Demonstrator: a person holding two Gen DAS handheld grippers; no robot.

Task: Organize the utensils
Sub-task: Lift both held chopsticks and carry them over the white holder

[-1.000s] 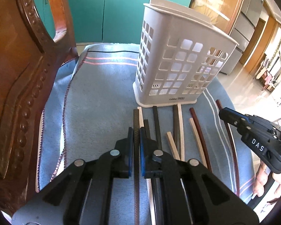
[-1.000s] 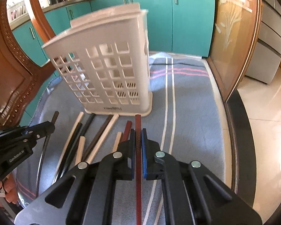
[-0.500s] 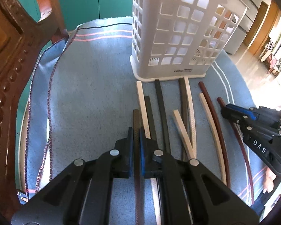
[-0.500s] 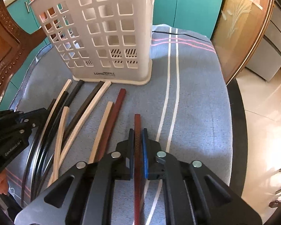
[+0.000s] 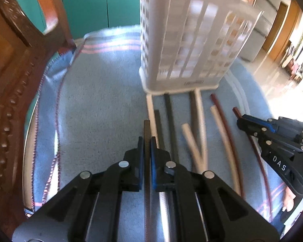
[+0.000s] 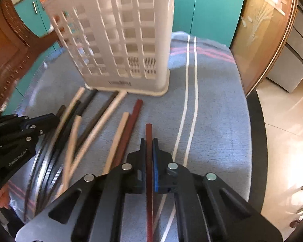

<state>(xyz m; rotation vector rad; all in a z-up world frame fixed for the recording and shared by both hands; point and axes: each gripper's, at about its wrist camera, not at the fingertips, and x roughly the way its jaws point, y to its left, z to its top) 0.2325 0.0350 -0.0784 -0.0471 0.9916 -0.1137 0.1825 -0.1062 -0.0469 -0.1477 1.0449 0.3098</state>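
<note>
Left hand-held gripper [image 5: 147, 141] clamped thin dark chopstick [image 5: 146, 127], lower end cut off by frame. Right hand-held gripper [image 6: 149, 143] pinched square reddish chopstick [image 6: 149, 133]. Loose chopsticks [image 6: 119, 131] lay on blue woven cloth [image 6: 212, 100], tips toward blurred white lattice plastic basket [image 6: 121, 40].

White plastic lattice basket [image 6: 119, 40]. My blue-grey woven cloth [image 6: 212, 104] shows white and pink stripes. Dark brown chopstick [image 5: 147, 133], red-brown chopstick [image 6: 149, 141]; loose sticks cream [image 6: 117, 137], black [image 5: 170, 121], maroon. Teal cabinet doors [image 6: 208, 8].

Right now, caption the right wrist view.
Right tool clamps a red chopstick before the white basket.
</note>
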